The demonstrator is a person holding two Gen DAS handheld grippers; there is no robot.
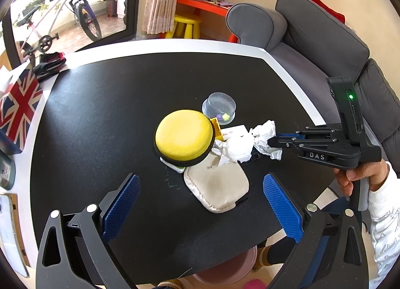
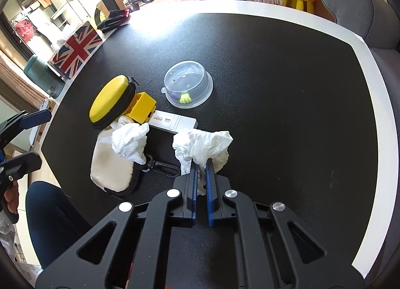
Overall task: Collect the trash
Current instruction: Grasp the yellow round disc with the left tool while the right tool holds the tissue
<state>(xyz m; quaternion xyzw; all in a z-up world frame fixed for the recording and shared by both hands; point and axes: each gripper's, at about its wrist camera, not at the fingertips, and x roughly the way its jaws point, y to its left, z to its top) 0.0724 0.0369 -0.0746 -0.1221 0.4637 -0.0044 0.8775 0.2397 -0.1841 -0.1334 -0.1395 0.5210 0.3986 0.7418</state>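
Two crumpled white tissues lie on the black table [image 1: 100, 113]. My right gripper [image 2: 202, 164] is shut on the nearer tissue [image 2: 202, 145], which also shows in the left wrist view [image 1: 266, 136] with the right gripper [image 1: 271, 143] pinching it. The second tissue [image 2: 128, 140] [image 1: 236, 147] rests on a beige pouch [image 1: 216, 185] [image 2: 110, 166]. My left gripper [image 1: 200, 199] is open and empty, hovering above the near side of the table in front of the pouch.
A yellow round case [image 1: 183, 136] [image 2: 110, 100], a yellow block [image 2: 142, 107], a white flat box [image 2: 172, 122] and a clear plastic lid [image 1: 220, 110] [image 2: 188, 83] sit by the tissues. A Union Jack box [image 1: 17, 108] stands at the left edge. A grey sofa [image 1: 325, 46] is on the right. A pink bin [image 1: 225, 271] is under the table.
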